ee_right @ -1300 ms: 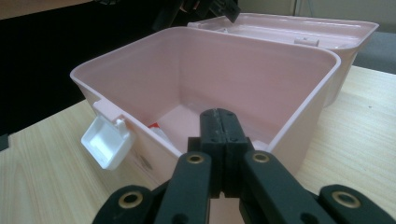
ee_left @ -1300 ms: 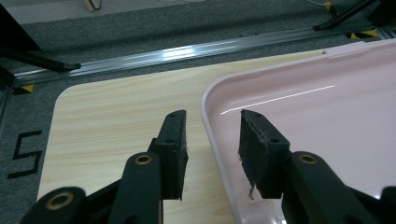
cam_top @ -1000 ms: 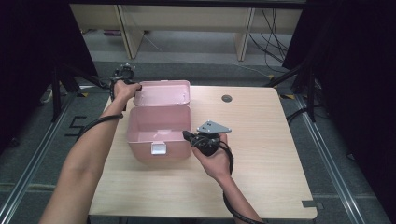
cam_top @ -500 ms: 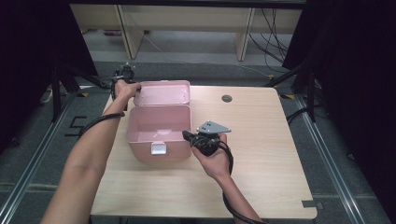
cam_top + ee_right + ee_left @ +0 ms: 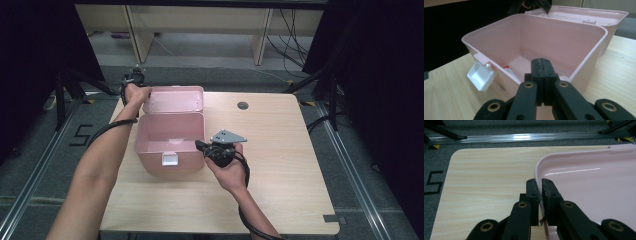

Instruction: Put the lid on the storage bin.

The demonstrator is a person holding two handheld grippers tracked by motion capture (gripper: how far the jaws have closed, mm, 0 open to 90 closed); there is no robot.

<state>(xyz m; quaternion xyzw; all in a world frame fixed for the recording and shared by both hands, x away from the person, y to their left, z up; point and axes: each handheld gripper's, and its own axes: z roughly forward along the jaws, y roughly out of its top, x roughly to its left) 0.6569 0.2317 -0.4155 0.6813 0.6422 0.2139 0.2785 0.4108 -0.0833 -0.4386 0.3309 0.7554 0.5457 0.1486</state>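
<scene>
**Lid edge pinched, box held open**

The pink box (image 5: pixel 170 137) sits left of the table's (image 5: pixel 280 190) middle, its lid (image 5: pixel 175 98) laid back; your left gripper (image 5: pixel 539 188) has just closed onto the lid's rim; your right gripper (image 5: pixel 541 65) is clenched empty beside the box's right wall; a white latch (image 5: pixel 481 75) hangs in front.

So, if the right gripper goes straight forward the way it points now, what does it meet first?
Probably the near wall of the pink box: the right gripper, jaws shut, points at its rim. Depth is unclear, so it may pass over into the open box.
</scene>
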